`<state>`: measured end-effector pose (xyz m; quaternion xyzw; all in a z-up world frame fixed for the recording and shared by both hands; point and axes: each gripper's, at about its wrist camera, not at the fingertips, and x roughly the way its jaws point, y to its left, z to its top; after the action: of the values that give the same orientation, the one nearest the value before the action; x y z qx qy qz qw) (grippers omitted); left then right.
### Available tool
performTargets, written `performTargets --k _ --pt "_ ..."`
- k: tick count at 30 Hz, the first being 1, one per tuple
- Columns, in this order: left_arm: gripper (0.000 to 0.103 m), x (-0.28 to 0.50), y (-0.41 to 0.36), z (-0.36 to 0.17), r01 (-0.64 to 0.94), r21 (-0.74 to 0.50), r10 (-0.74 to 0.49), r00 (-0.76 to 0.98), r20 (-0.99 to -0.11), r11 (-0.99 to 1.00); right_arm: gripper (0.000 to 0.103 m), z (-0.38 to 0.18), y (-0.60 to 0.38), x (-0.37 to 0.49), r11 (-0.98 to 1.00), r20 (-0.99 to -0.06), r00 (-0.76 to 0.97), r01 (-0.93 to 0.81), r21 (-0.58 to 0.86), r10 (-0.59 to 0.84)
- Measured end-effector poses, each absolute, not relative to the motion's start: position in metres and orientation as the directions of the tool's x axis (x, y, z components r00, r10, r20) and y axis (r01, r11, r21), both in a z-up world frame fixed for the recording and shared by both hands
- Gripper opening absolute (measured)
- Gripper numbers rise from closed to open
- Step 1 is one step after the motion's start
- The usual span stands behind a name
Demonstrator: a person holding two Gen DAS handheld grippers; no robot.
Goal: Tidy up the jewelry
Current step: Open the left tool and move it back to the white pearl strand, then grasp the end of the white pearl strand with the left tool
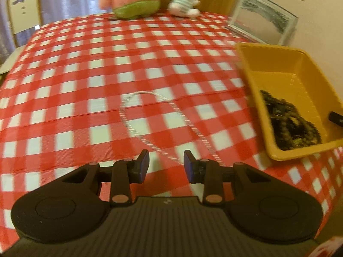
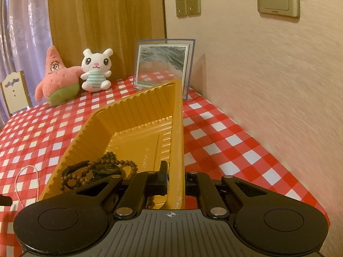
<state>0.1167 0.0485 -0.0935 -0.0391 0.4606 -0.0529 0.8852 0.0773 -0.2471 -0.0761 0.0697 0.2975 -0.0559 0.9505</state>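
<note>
A red-and-white checked cloth (image 1: 85,81) covers the bench. On it lies a pale silvery-white twisted chain (image 1: 137,126). The tray (image 2: 128,115) at the right is mustard yellow with ribbed walls, holding dark brown beads (image 2: 115,162). At the far side sit a pink plush star (image 2: 57,79) with green shorts and a white plush rabbit (image 2: 96,70) in mint-striped clothing. The left tongs (image 1: 166,163) are black with blue pads (image 1: 144,165).

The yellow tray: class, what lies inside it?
Inside the yellow tray lie brown bead strings and a dark bracelet. The right gripper covers its near end, so anything there stays hidden.
</note>
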Motion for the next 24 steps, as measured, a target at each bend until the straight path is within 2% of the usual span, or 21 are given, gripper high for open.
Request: performTargets --k 4,11,15,17,24 --pt "0.031 0.124 0.03 -0.097 0.1 -0.155 -0.185 0.555 -0.811 0.983 0.007 -0.076 -0.246 0.079 0.983 -0.576 0.814 0.155 0.099 -0.071" --pt "0.029 0.139 0.006 -0.108 0.118 -0.154 -0.193 0.535 -0.823 0.981 0.007 -0.076 -0.245 0.079 0.983 -0.578 0.813 0.157 0.099 -0.071" --pt "0.011 0.145 0.0 -0.113 0.098 -0.146 -0.175 0.525 -0.833 0.984 0.007 -0.076 -0.245 0.079 0.982 -0.578 0.813 0.157 0.1 -0.071" --pt "0.006 0.146 -0.003 -0.117 0.086 -0.148 -0.171 0.515 -0.84 0.985 0.007 -0.076 -0.245 0.079 0.983 -0.578 0.813 0.157 0.1 -0.071" --pt "0.005 0.144 -0.005 -0.119 0.032 -0.151 -0.145 0.53 -0.836 0.988 0.007 -0.076 -0.245 0.079 0.982 -0.578 0.813 0.157 0.102 -0.07"
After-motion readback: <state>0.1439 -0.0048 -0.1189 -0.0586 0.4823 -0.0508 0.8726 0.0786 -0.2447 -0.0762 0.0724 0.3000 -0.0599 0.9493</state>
